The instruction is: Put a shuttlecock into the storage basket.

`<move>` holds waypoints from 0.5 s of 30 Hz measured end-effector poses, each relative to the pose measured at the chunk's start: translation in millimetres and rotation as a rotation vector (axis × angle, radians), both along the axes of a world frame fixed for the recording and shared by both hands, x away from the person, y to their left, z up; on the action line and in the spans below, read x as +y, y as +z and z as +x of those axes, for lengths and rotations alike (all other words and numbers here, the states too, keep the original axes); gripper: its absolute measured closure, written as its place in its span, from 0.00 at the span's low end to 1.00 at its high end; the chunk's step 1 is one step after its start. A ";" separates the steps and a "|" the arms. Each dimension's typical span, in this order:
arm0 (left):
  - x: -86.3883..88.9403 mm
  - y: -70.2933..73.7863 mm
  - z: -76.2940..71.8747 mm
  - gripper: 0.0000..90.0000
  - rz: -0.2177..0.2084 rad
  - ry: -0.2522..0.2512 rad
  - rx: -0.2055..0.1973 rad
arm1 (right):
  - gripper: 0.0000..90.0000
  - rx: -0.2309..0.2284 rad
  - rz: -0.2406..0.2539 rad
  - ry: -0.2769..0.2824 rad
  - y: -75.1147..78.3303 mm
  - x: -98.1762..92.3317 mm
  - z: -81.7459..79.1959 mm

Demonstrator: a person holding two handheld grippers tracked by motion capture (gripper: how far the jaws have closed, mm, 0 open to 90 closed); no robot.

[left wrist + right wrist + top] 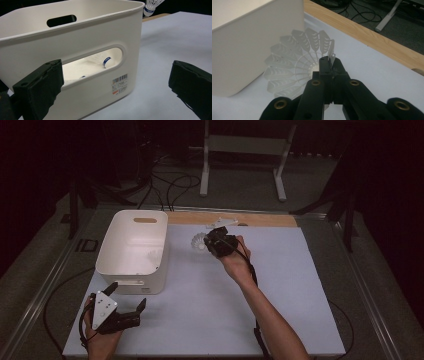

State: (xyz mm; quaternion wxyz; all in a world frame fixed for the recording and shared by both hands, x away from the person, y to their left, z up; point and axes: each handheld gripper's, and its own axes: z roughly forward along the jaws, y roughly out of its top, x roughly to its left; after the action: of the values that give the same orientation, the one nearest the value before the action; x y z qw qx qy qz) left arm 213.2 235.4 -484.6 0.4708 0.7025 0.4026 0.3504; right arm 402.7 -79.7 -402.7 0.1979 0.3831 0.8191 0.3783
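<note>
shuttlecock [294, 62] hung pinched by one feather in the right claw [331, 65], mid-carry, needing lift over the bin [132, 250]; left claw [127, 296] stood apart.

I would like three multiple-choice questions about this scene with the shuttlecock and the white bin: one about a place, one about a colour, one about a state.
1. Where is the shuttlecock that the right gripper holds?
A. beside the white bin, on its right in the high view
B. deep inside the bin
C. on the floor

2. What colour is the band on the shuttlecock in the bin?
A. red
B. blue
C. green

3. How does the left gripper stand?
A. shut on the bin's wall
B. shut on a shuttlecock
C. open, with nothing between its jaws

Answers:
1 A: the high view shows it just right of the bin, above the white table.
2 B: the left gripper view shows a blue band through the handle slot.
3 C: its two jaws stand far apart before the bin.
</note>
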 end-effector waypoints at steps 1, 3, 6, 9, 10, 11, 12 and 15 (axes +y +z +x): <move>0.1 0.1 -0.1 0.00 0.001 -0.001 0.000 | 0.99 -0.004 -0.002 0.001 0.7 0.0 -0.1; 0.2 0.1 0.1 0.00 0.001 -0.001 0.001 | 0.99 -0.007 0.003 0.000 2.8 0.7 -0.9; 0.1 0.1 0.0 0.00 0.001 -0.001 0.000 | 0.99 -0.012 0.003 0.001 4.0 0.9 -1.4; 0.2 0.1 0.0 0.00 0.001 -0.001 0.001 | 0.99 -0.018 0.003 0.004 5.9 1.2 -2.1; 0.2 0.1 0.0 0.00 0.001 -0.001 0.001 | 0.99 -0.018 0.003 0.004 5.9 1.2 -2.1; 0.1 0.1 0.0 0.00 0.001 -0.001 0.001 | 0.99 -0.018 0.007 0.003 6.3 1.7 -2.4; 0.0 0.1 0.0 0.00 0.002 -0.001 0.001 | 0.99 -0.022 0.003 0.005 7.3 2.0 -2.7; 0.0 0.1 0.1 0.00 0.002 -0.002 0.002 | 0.99 -0.024 0.005 0.006 7.6 2.2 -2.7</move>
State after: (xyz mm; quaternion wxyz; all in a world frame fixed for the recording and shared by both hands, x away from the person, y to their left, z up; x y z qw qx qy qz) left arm 213.3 235.4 -484.5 0.4701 0.7037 0.4019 0.3496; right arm 400.0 -77.6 -395.1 0.2055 0.3764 0.8170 0.3854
